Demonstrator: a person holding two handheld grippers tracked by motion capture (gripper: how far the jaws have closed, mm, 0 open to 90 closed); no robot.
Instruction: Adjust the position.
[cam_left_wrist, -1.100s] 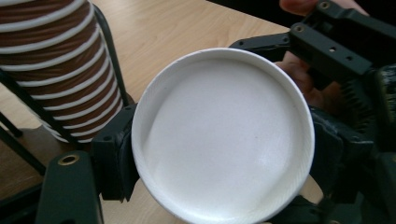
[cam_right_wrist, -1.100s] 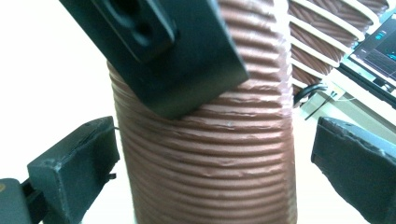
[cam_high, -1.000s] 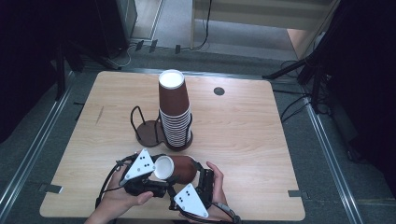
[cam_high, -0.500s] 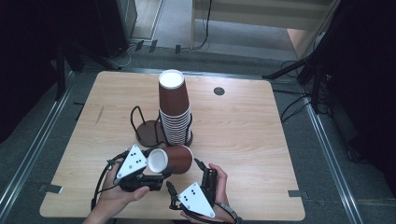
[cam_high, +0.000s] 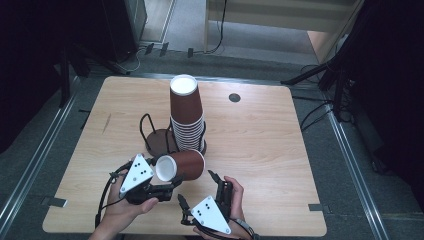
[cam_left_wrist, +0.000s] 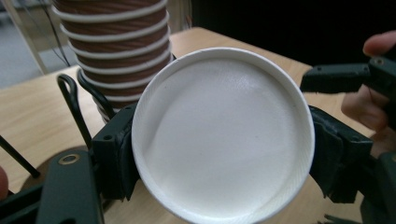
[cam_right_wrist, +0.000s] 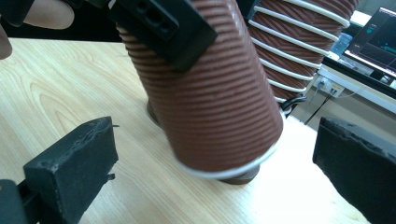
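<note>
Left tongs (cam_high: 167, 187) are clamped on a brown ribbed paper cup (cam_high: 182, 166), held on its side above the bench (cam_high: 260, 150) near its front edge. The long axis runs roughly level, with the closed white base turned to the left tongs. Right tongs (cam_high: 197, 187) are spread wide, nothing held, just beside the cup. The tall stack of brown ribbed cups (cam_high: 186, 117) is seen just behind.
</note>
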